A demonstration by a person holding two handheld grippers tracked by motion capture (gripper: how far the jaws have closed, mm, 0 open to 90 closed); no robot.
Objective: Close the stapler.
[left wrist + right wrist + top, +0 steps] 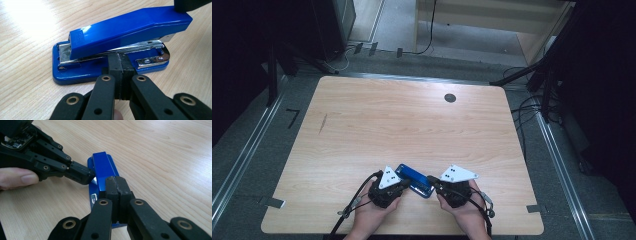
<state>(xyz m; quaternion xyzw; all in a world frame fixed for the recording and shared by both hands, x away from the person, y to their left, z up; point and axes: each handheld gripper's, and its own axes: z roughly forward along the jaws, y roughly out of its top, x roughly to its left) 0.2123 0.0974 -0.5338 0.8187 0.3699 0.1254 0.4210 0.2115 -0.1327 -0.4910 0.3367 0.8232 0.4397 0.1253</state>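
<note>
A blue stapler point(413, 177) lies flat on the wooden table point(412, 125) near its front edge, between my two grippers. My left gripper point(406, 184) is shut with nothing between its pads. In the left gripper view its tip point(119, 62) touches the stapler's point(125, 27) long side, at the gap between base and metal magazine. My right gripper point(432, 180) is also shut and empty. Its tip point(117, 183) rests on top of the stapler's blue arm point(103, 166) at the front end. The right gripper view has the left gripper point(87, 175) coming in from the left.
A round cable hole point(450, 98) sits at the table's far right, and a short dark mark point(322, 123) at its left. Cables point(524, 107) lie on the floor beyond the right edge. Dark stands flank the table at both sides.
</note>
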